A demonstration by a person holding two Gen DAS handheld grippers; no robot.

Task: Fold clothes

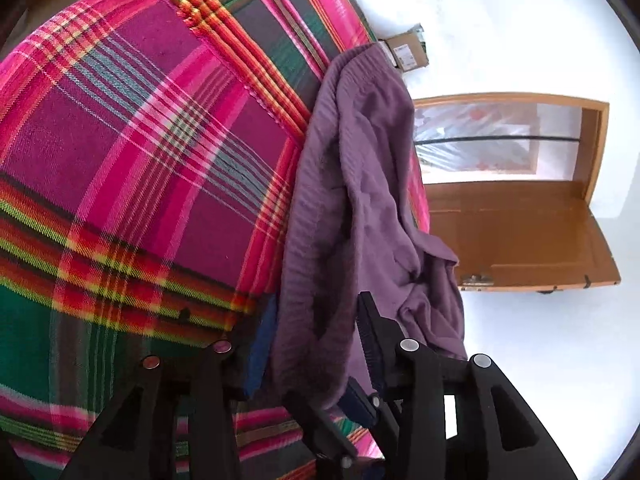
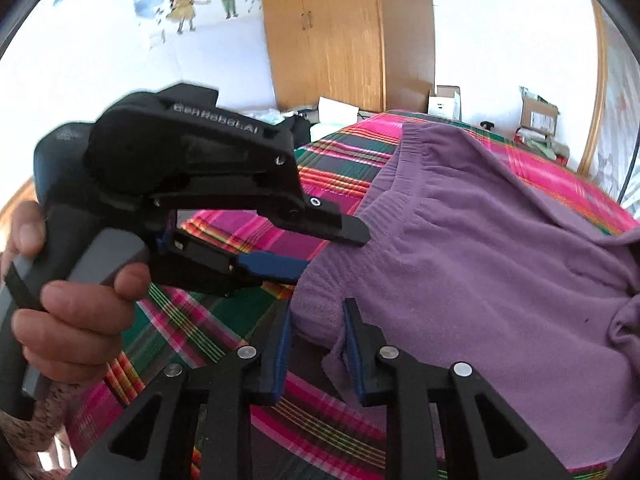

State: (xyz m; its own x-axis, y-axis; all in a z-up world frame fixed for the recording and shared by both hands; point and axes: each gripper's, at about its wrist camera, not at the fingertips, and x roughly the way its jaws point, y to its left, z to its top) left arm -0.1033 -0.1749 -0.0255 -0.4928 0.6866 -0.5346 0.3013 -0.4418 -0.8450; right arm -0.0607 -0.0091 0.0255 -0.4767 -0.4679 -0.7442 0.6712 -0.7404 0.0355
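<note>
Right wrist view shows the purple fleece garment (image 2: pixel 460 248) spread over the plaid blanket (image 2: pixel 344 168), filling the centre and right of the frame, its ribbed band toward the upper middle. The left gripper (image 2: pixel 332 248), held by a hand (image 2: pixel 76 300) at the lower left, has its jaws parted around the garment's near left edge, one finger above the fleece and the blue-padded one below. The right gripper (image 2: pixel 316 344) at the bottom centre is also spread, straddling a lower corner of the cloth without pinching it.

To do this well, I judge both claws should bite deep enough to catch every layer, level with each other, so the fold line runs straight.

Left wrist view has the garment (image 1: pixel 360 200) between the left gripper's (image 1: pixel 316 340) separated fingers, the blanket (image 1: pixel 140 140) filling the left. Free blanket lies left of the fleece; the bed edge sits close on the right.
</note>
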